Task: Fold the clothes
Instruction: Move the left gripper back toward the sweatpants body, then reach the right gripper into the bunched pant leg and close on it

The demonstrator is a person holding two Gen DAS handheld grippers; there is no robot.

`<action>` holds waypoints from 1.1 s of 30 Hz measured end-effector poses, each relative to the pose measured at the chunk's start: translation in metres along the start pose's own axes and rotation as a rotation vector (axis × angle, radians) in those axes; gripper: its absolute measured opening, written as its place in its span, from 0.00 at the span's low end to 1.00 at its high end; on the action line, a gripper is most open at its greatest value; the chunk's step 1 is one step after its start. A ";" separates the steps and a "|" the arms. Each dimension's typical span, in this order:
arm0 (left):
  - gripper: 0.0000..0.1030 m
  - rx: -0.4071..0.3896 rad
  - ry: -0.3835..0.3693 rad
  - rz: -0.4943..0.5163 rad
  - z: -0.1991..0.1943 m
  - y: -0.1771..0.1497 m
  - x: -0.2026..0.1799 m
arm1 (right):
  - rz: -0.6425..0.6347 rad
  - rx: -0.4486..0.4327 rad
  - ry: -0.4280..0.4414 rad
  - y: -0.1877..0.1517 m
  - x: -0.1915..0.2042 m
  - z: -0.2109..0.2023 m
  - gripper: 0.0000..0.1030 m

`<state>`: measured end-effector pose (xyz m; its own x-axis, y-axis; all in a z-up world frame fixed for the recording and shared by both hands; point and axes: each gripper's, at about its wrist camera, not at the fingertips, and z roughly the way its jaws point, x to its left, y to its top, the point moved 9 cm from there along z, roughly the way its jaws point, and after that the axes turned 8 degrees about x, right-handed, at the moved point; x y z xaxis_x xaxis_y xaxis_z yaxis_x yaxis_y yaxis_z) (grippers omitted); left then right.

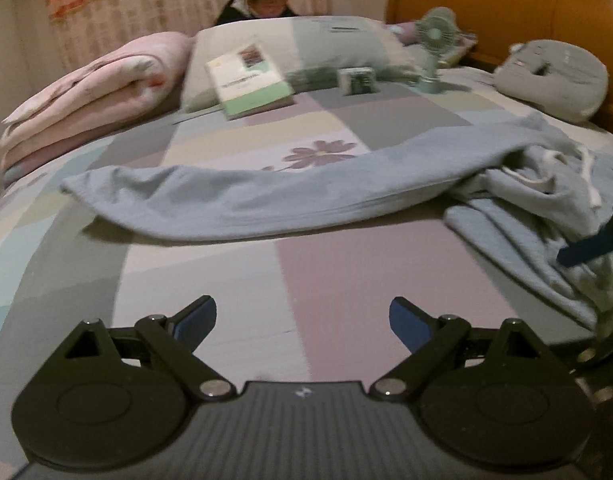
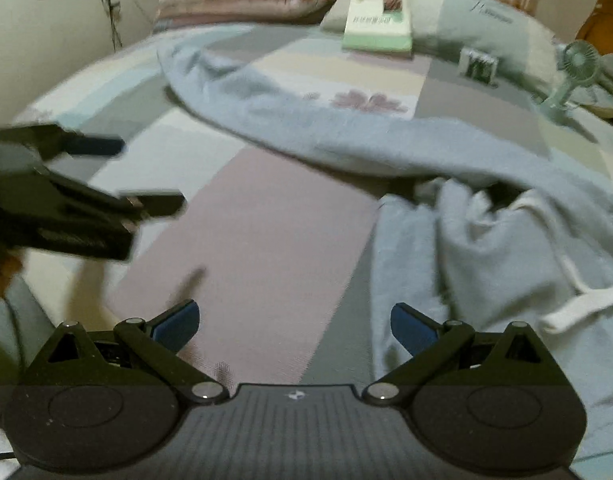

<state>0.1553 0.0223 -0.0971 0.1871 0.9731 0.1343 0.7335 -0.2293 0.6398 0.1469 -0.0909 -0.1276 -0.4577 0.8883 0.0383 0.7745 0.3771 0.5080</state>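
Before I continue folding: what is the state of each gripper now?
Left gripper: open, holding nothing.
Right gripper: open, holding nothing.

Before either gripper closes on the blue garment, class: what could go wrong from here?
1. The white drawstring lies looped over the bunched end of the blue garment; a finger might snag it.
2. The small fan and book stand just beyond the garment; swinging the long leg could knock them.
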 end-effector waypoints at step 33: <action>0.91 0.010 -0.060 0.047 0.002 -0.003 -0.028 | -0.163 0.057 -0.488 -0.030 -0.063 0.000 0.98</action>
<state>0.1495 -0.0047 -0.1042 0.2603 0.9583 0.1177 0.7296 -0.2751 0.6261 0.1525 -0.1584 -0.1455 -0.3282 0.8305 -0.4500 0.7390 0.5225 0.4254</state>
